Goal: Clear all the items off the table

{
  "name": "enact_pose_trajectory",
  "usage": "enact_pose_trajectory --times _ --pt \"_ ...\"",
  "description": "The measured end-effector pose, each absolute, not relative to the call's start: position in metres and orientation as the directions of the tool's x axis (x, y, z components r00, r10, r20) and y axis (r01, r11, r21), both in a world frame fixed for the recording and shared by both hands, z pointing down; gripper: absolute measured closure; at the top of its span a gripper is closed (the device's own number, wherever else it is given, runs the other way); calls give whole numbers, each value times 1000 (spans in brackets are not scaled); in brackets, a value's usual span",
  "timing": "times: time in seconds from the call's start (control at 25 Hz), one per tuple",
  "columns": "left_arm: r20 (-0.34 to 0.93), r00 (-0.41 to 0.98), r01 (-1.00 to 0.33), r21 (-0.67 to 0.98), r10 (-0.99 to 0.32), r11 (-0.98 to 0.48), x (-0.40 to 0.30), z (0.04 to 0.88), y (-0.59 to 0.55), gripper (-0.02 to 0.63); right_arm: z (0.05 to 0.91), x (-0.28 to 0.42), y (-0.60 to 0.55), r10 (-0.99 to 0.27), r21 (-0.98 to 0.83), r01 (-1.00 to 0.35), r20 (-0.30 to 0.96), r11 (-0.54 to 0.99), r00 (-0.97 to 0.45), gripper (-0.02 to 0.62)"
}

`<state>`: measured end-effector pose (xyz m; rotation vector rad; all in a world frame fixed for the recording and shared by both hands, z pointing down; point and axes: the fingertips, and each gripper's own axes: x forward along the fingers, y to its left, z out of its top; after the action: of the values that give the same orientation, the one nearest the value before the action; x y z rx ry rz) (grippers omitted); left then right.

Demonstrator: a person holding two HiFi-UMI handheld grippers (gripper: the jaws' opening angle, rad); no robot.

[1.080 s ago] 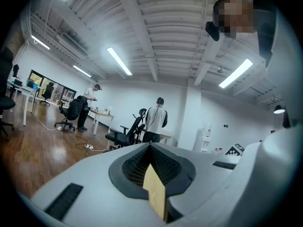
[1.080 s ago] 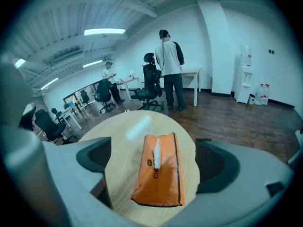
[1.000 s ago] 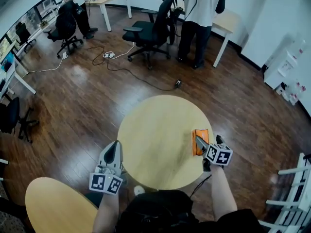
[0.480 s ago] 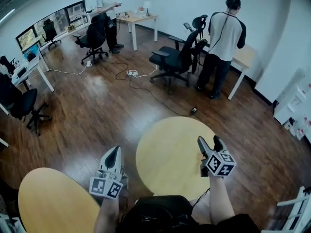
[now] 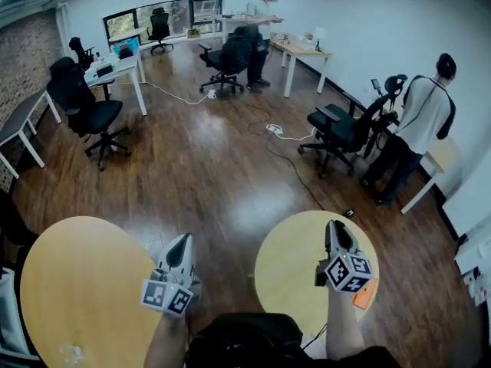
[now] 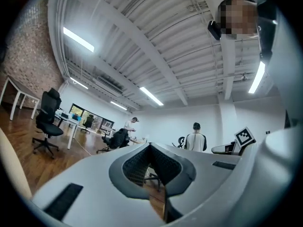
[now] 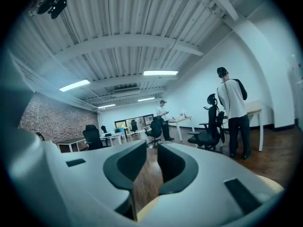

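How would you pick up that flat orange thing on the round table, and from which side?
The orange thing lies flat at the right rim of the round table. Likely best: pinch its outer edge, coming in level from that side; from above, a flat thing gives a claw little to grab.

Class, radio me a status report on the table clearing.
Left gripper shut, empty. Right gripper just closing, nothing between fingers. Orange item on table, unheld. Nothing blocking.

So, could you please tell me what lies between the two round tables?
Bare wood floor, seen in the head view between the left round table and the right round table; the left gripper hangs over that gap.
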<state>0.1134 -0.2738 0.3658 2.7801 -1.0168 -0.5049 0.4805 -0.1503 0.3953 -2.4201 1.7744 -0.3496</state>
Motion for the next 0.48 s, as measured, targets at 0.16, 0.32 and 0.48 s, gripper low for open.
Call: enact_pose_trajectory --times 0.16,0.32,0.48 --pt "-275 633 -686 235 -724 -689 66 363 -275 604 376 432 -190 -988 -217 -964 51 -151 143 591" --pt "-279 559 -755 218 -781 -618 24 354 -271 604 354 380 -221 -999 -181 -983 -40 -9 16 592" --pt "-280 483 -816 199 -830 -542 -7 347 -252 604 336 333 -237 -989 -138 -984 -105 116 -102 591"
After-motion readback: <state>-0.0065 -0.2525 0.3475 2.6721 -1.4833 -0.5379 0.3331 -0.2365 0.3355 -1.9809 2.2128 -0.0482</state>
